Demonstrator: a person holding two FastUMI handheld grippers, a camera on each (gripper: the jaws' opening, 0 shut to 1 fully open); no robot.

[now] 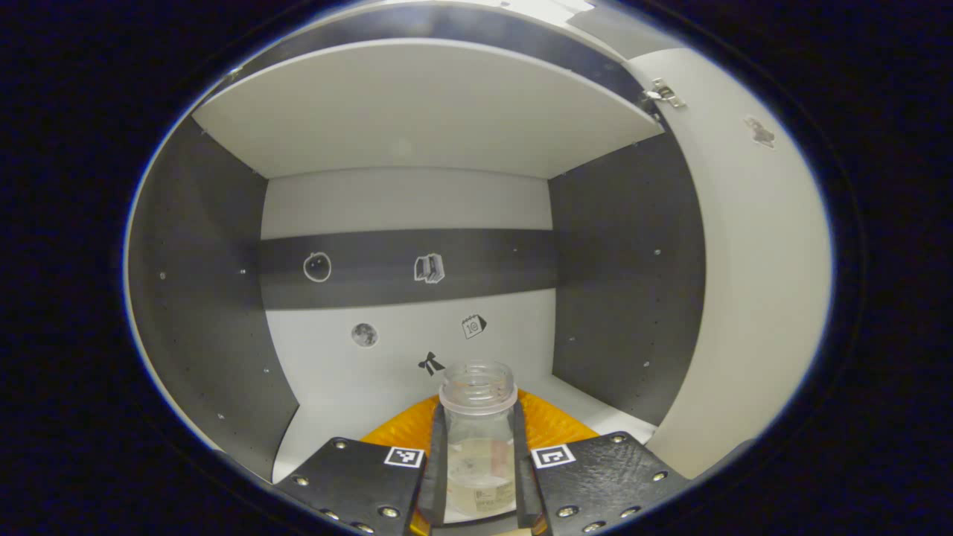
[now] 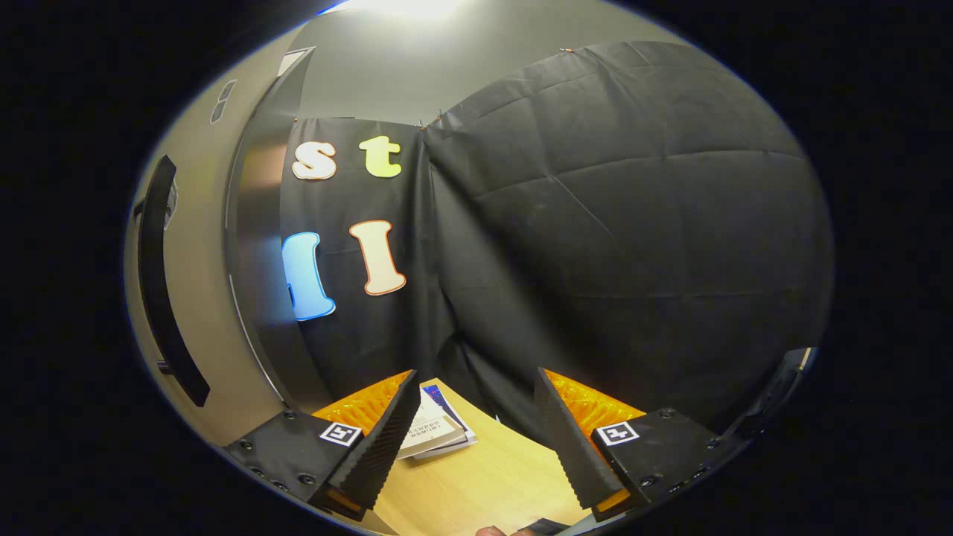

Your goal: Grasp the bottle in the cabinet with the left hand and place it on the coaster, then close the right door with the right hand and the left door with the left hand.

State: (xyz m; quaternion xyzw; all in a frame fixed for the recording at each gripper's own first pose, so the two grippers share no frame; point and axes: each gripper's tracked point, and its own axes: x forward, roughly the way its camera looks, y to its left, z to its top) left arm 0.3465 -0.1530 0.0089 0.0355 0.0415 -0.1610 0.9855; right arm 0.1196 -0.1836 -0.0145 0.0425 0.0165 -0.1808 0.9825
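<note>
A clear bottle (image 1: 478, 439) with an open threaded neck stands upright on the white cabinet floor (image 1: 327, 417) in the left gripper view. My left gripper (image 1: 478, 408) is shut on it, one finger pressed against each side of its body. The bottle is inside the lower compartment, near the front. In the right gripper view, my right gripper (image 2: 476, 376) is open with nothing between its fingers, held above a wooden tabletop (image 2: 484, 476). A cabinet door (image 2: 190, 246) with a long black handle (image 2: 160, 283) stands at that view's left edge.
A white shelf (image 1: 417, 104) roofs the compartment, with dark side walls (image 1: 625, 275) and small stickers on the back panel. An open white door (image 1: 752, 283) hangs on a hinge (image 1: 663, 93) at the right. Booklets (image 2: 435, 428) lie on the tabletop by the right gripper.
</note>
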